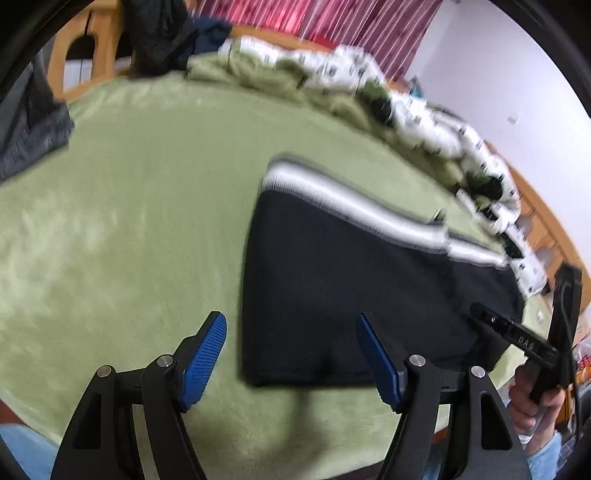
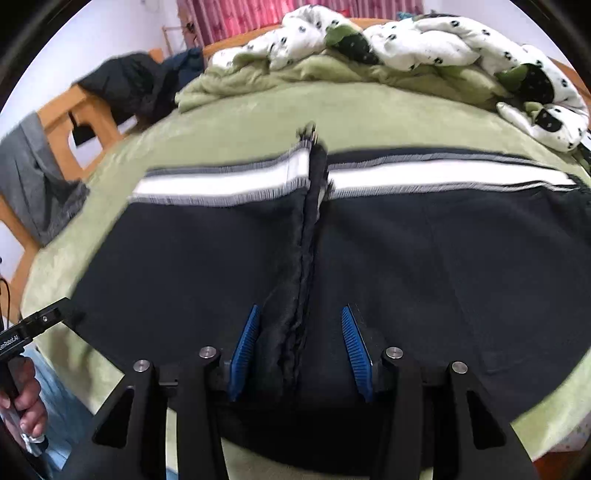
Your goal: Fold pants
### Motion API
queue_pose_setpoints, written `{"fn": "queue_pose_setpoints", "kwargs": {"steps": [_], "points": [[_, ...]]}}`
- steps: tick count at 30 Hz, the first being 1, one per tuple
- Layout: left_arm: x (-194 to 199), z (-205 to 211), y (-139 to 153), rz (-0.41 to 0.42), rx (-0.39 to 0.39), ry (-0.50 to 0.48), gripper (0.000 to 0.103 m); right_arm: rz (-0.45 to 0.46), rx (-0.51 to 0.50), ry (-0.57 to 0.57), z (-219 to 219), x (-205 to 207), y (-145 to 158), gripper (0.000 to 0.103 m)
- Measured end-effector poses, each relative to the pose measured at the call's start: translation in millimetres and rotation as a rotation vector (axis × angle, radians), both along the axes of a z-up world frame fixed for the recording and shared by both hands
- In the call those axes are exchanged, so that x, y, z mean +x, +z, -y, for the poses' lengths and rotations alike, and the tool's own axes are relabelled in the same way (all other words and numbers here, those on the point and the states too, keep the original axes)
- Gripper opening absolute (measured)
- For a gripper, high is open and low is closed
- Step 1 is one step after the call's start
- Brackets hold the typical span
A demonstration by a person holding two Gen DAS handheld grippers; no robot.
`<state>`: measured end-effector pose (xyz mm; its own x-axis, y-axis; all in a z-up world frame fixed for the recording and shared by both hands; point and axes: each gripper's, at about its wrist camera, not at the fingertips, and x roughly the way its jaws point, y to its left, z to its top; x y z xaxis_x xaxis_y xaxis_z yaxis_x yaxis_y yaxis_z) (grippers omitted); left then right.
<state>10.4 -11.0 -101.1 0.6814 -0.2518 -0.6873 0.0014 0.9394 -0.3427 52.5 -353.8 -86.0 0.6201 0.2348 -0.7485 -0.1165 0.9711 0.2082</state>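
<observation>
Pants [image 2: 207, 258] lie flat on the green blanket [image 1: 129, 221] covering the bed, black fabric w/ a white-and-grey side stripe [image 2: 221, 182] running along the far edge. In the right wrist view the garment is folded over on itself, a raised seam ridge [image 2: 308, 240] running from the near edge toward the far stripe, where a small metal fastener shows (too blurred to say what kind).

Right gripper [image 2: 299, 354] hangs over the near edge of the pants, jaws parted, blue pads [image 2: 245, 347] either side of the seam ridge. Pads don't seem to press the cloth, so it looks released, nothing clamped.

Left gripper [image 1: 291, 362] is also spread wide, nothing between the pads. It sits over the near left corner of the pants: left pad [image 1: 205, 354] over bare blanket, right pad over black fabric.

Each view catches the other tool at its edge, w/ a hand [image 1: 532, 402] wrapped round the handle.

Further back: a rumpled white duvet [image 2: 424, 40] w/ dark spots, dark clothes [image 2: 125, 81] heaped on the wooden bed frame [image 2: 59, 114], a grey garment [image 2: 33, 177] draped at left, and a red curtain [image 2: 258, 14] behind.
</observation>
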Motion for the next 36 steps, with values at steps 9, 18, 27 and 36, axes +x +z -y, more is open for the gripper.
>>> {"fn": "queue_pose_setpoints", "kwargs": {"steps": [9, 18, 27, 36], "points": [[9, -31, 102, 0.179, 0.106, 0.027, 0.072, 0.177, -0.098, -0.207, 91, -37, 73, 0.075], [58, -41, 51, 0.063, 0.056, 0.025, 0.072, 0.022, -0.037, -0.420, 210, -34, 16, 0.075], [104, -26, -32, -0.085, -0.067, -0.063, 0.075, -0.018, 0.177, -0.476, 255, -27, -58, 0.075], [148, -9, -63, -0.156, -0.139, -0.181, 0.074, 0.005, 0.182, -0.541, 275, 34, -74, 0.075]]}}
